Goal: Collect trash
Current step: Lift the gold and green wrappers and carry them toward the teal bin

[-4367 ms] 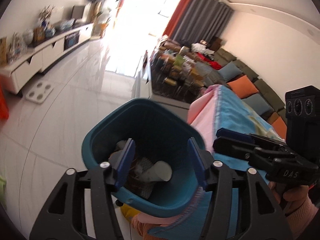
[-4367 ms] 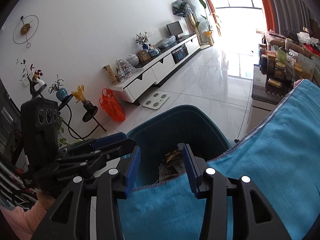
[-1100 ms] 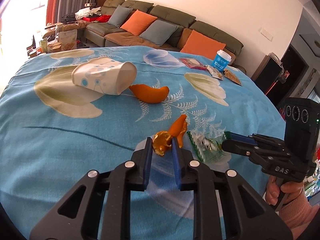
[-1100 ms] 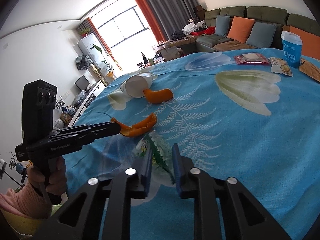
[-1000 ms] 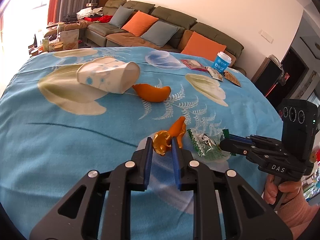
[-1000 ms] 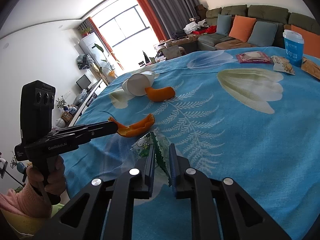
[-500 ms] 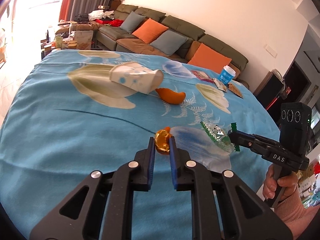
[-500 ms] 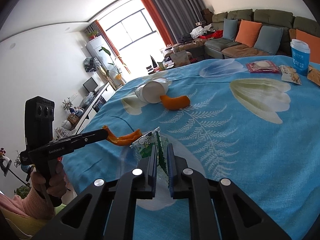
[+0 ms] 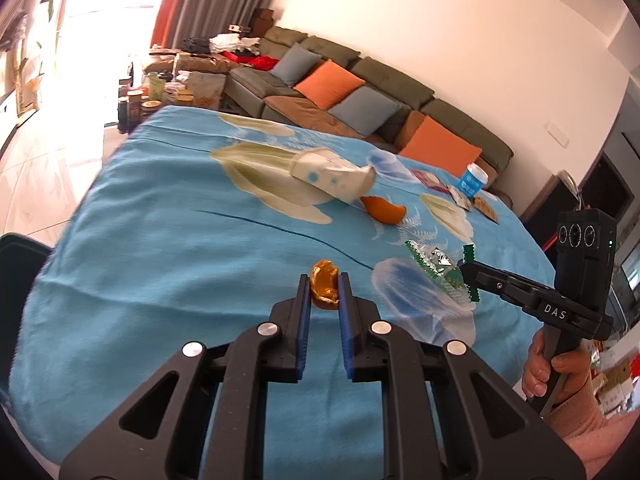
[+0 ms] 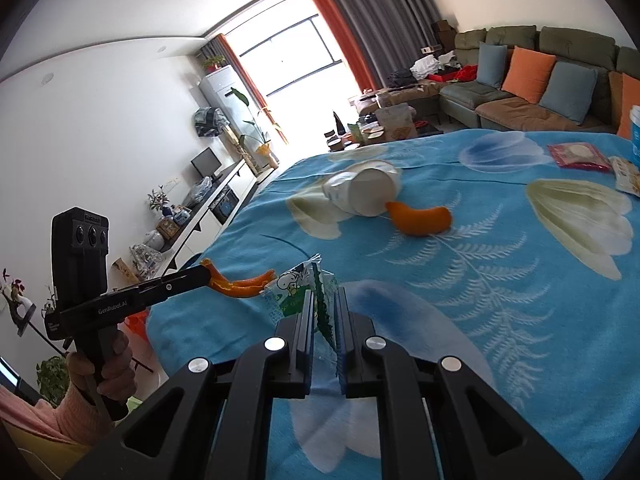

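Both grippers now hang above the blue floral tablecloth [image 9: 168,240] with their loads lifted clear of it; a second ago the peel and the wrapper lay on the cloth, and a few seconds back both grippers were over the teal bin.

Item 1 — left gripper [image 9: 324,292]: blue-padded fingers close together, clamped on a curled piece of orange peel [image 9: 325,285]. From the right wrist view the same peel [image 10: 240,285] sticks out sideways from the left gripper [image 10: 206,270], over the cloth's near-left edge. A hand [image 10: 106,372] in a pink sleeve grips the handle.

Item 2 — right gripper [image 10: 323,312]: fingers pressed together on a green-and-white snack wrapper [image 10: 298,292], which stands upright between the pads. In the left wrist view the wrapper [image 9: 438,270] hangs at the tip of the right gripper [image 9: 466,270], above the cloth's right side; the holding hand [image 9: 556,368] shows below it.

Item 3 — left on the tablecloth, further in:
- white paper cup [image 9: 332,176], lying on its side near the cloth's middle;
- second orange peel [image 9: 384,210], just beside the cup's mouth;
- blue-and-white cup [image 9: 472,178], upright at the far edge;
- flat snack packets [image 9: 460,192] beside that cup.

Item 4 — dark bin rim [image 9: 20,252], just off the cloth's left edge in the left wrist view.
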Demonstrator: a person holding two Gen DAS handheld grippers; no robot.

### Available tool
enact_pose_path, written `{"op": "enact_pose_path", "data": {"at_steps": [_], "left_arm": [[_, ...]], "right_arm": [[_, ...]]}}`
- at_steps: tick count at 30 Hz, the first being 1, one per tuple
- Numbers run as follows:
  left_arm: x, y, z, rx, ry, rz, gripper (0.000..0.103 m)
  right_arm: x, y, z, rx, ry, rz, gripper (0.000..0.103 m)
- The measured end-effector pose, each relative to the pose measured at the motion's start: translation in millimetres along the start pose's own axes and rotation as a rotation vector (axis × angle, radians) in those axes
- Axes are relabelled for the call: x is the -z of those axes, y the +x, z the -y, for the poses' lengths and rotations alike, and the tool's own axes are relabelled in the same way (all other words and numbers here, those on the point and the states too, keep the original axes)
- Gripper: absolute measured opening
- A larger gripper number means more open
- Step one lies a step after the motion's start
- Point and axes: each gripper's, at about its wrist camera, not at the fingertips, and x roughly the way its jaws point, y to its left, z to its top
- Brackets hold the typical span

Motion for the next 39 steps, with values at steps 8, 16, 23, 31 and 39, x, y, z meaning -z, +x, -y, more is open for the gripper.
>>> {"op": "enact_pose_path", "data": {"at_steps": [8,16,23,31,39], "left_arm": [[7.0,-37.9,-24.4,-0.042,-0.045,0.049,0.013],[7.4,-80.3,-46.9,-0.103,-0.084,0.121,0.013],[11.3,-118.1,-72.9,-0.175,-0.134,0.179,0.013],[17.1,-153.1,-106.1,-0.261,-0.195,0.229,0.013],[26.4,-175.6,-133.1,-0.328,-0.250,0.256,0.013]], "right_arm": [[-8.7,20.4,-27.5,-0.068,-0.046,-0.015,0.008],[-22.4,46.3,-65.6,-0.138,-0.117,-0.038,0.008],[-31.5,75.0,-102.1,-0.199,-0.183,-0.070,0.008],[-39.1,108.7,-140.9,-0.264,-0.247,-0.117,0.008],[-44.1,135.3,-169.8,-0.309,-0.281,-0.154,0.008]]}}
